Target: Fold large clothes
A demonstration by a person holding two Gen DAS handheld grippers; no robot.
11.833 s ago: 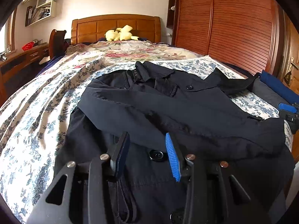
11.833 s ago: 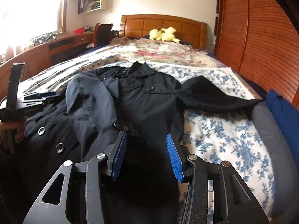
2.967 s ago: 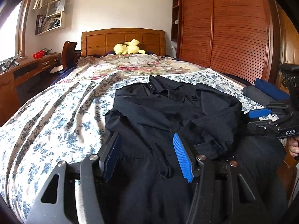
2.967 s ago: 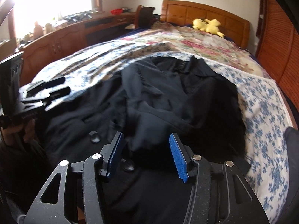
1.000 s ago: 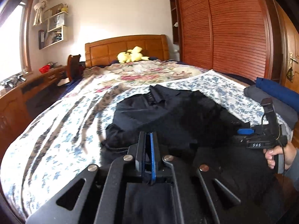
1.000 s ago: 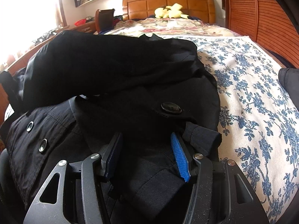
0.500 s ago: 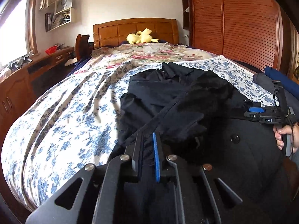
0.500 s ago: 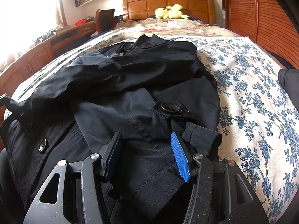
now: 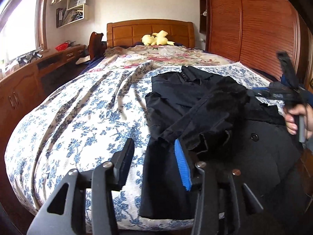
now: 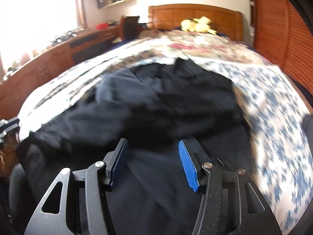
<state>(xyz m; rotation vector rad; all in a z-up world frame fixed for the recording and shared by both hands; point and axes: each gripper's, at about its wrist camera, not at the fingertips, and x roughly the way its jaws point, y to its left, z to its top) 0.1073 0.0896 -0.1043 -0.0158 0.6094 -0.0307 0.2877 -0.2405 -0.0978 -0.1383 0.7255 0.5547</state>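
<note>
A black coat (image 9: 205, 117) is observed lying on the floral bedspread (image 9: 78, 117), occupying the right half of the left wrist frame, collar toward the headboard (image 9: 150, 31), both sleeves laid across the chest.

The left gripper (image 9: 154, 160) is seen at lower centre, its jaws partly apart and just opened. Nothing is clamped: its left pad (image 9: 125, 160) stands over bare bedspread, its blue pad (image 9: 182, 164) over the coat's near left edge.

The right gripper (image 10: 154, 162) is seen at lower centre of the blurred right wrist frame, jaws about half open above the coat's lower part. No cloth is pinched. In the left wrist view it appears at the right edge, held in a hand (image 9: 297, 119).

Risks noted: the released sleeve is bunched and could slide off the chest when the hem is lifted. A pinch taken at the coat's edge could catch the bedspread as well. The thick, buttoned fabric is judged likely to spring open unless the folds are pressed.
</note>
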